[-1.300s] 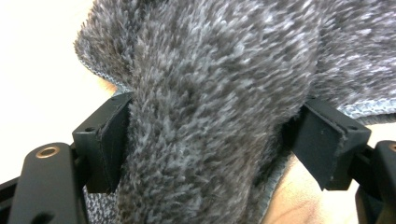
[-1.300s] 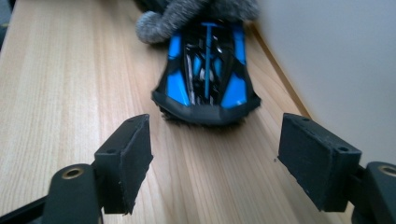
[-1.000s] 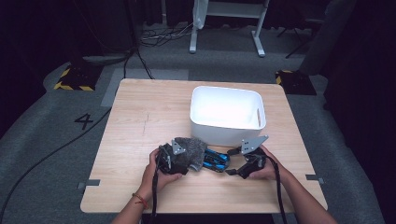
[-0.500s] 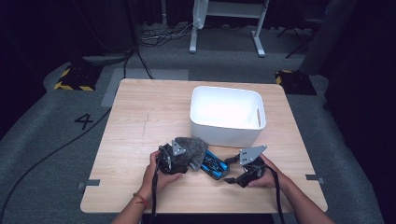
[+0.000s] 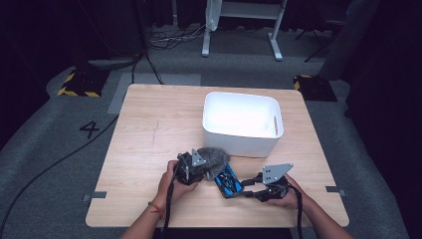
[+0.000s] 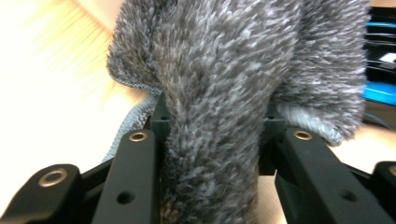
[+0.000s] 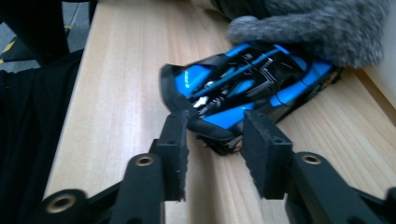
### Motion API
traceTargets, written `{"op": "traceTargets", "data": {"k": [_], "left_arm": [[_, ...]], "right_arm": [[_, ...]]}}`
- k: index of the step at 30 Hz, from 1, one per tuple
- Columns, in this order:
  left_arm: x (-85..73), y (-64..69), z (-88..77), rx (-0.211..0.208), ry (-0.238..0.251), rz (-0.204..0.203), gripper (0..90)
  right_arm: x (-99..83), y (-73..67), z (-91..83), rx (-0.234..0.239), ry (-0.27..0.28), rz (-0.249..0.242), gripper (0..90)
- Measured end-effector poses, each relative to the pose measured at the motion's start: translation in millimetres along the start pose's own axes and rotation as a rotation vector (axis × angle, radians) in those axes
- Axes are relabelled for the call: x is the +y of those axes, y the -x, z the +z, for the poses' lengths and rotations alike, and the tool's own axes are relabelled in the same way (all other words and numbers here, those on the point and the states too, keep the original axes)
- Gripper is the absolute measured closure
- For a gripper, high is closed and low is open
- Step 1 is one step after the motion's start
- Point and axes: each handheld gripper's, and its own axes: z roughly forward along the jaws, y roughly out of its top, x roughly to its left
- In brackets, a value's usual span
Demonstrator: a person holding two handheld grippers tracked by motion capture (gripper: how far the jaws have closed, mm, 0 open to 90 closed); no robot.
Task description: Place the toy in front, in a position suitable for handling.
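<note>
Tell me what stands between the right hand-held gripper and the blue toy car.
Nothing visible does. The right hand-held gripper has just been closing its jaws on the near end of the blue toy car, with bare table around it. The grey fuzzy cloth lies over the car's far end, away from the jaws.

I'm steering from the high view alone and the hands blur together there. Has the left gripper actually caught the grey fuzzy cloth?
Observer: Yes. In the left gripper view the grey fuzzy cloth is bunched between the left gripper's jaws, which have just been closing.
Operator: And the right one?
Observer: The right gripper's jaws, also just closing, pinch the near end of the blue and black toy car.
Operator: Are cloth and car apart?
Observer: No. In the right gripper view the cloth's edge lies over the car's far end.
</note>
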Motion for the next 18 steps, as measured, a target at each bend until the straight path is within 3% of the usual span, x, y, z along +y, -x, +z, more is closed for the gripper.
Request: {"op": "traceTargets", "data": {"k": [1, 2, 3, 4, 5, 6, 7, 9, 10, 11, 14, 15, 18], "left_arm": [[-0.8, 2.3, -5.2, -0.018, 0.012, 0.009, 63.8], [-1.5, 5.4, -10.8, -0.026, 0.026, 0.023, 64.0], [-3.4, 12.1, -21.6, -0.062, 0.048, 0.041, 63.9], [-3.4, 12.1, -21.6, -0.062, 0.048, 0.041, 64.0], [-5.2, 21.6, -30.3, -0.105, 0.060, 0.068, 63.9], [-5.2, 21.6, -30.3, -0.105, 0.060, 0.068, 63.8], [-6.2, 32.7, -35.2, -0.143, 0.068, 0.088, 63.7], [-6.1, 38.7, -36.2, -0.144, 0.069, 0.096, 63.4], [-5.0, 50.5, -36.7, -0.175, 0.078, 0.111, 62.8], [-5.0, 50.5, -36.7, -0.175, 0.078, 0.111, 62.4], [-0.5, 70.8, -34.3, -0.201, 0.085, 0.153, 61.9], [3.6, 82.5, -31.3, -0.240, 0.089, 0.187, 61.7], [8.3, 93.2, -23.6, -0.269, 0.063, 0.228, 61.8]], "right_arm": [[-0.9, 0.8, 0.6, -0.004, 0.006, 0.003, 61.7], [-1.0, 1.8, 1.3, -0.038, 0.000, 0.004, 67.5], [-1.2, 2.5, 1.4, -0.055, 0.000, 0.004, 68.3], [-1.2, 2.5, 1.4, -0.055, 0.000, 0.004, 68.3], [-2.2, 4.9, 1.8, -0.075, 0.000, 0.021, 68.3], [-2.2, 4.9, 1.8, -0.075, 0.000, 0.021, 68.3], [-3.3, 6.7, 2.1, -0.097, -0.016, 0.031, 67.7], [-3.9, 7.7, 1.9, -0.104, -0.020, 0.032, 66.9], [-5.4, 10.4, 0.0, -0.125, -0.026, 0.047, 64.6], [-5.4, 10.4, 0.0, -0.125, -0.026, 0.047, 64.6], [-9.1, 16.8, -4.8, -0.167, -0.035, 0.084, 61.5], [-11.8, 20.3, -8.1, -0.178, -0.032, 0.107, 60.0], [-13.6, 23.1, -10.7, -0.199, -0.038, 0.118, 59.1]]}}
